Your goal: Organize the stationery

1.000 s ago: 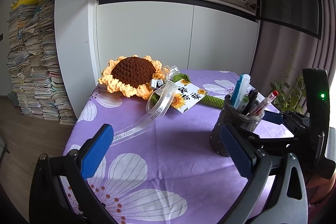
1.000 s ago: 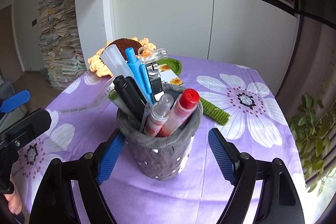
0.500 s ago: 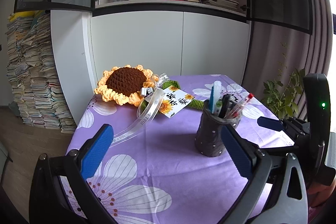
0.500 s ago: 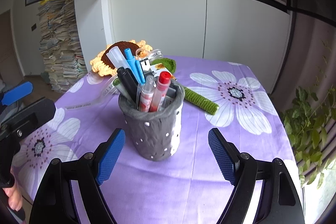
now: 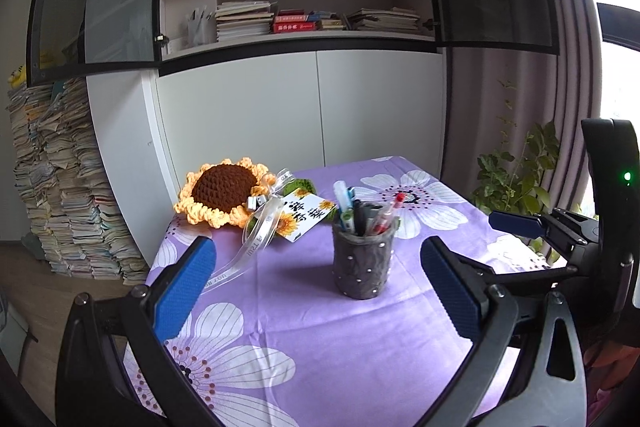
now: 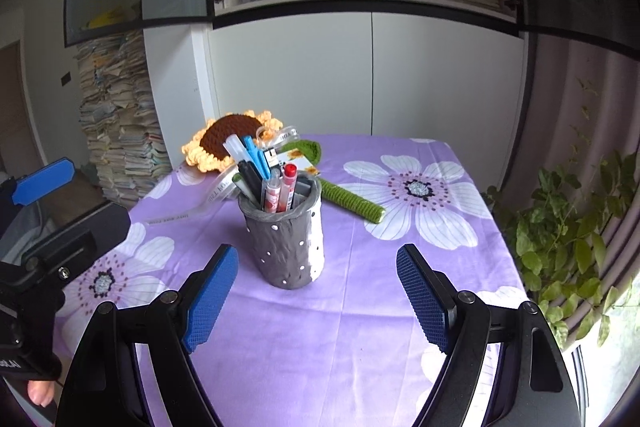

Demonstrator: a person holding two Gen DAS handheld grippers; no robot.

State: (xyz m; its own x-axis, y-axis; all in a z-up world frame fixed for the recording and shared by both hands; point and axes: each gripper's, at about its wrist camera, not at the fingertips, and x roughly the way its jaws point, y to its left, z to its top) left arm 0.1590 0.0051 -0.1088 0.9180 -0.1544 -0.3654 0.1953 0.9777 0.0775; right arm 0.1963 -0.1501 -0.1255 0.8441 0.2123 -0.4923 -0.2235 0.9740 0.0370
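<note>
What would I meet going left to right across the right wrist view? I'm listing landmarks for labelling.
Tall stack of papers and magazines → orange crocheted sunflower with brown centre → grey dotted pen holder full of pens → green crocheted stem → leafy green plant.

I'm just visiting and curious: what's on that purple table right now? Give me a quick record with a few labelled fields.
Surface: table under a purple cloth with white flowers
Centre item: grey pen holder, upright, white dots
Contents: pens and markers standing in it, among them a red-capped pen and a blue pen
Behind it: crocheted sunflower with green stem, ribbon and card
Left gripper: open, empty, short of the holder
Right gripper: open, empty, short of the holder
Loose stationery on the cloth: none visible
</note>
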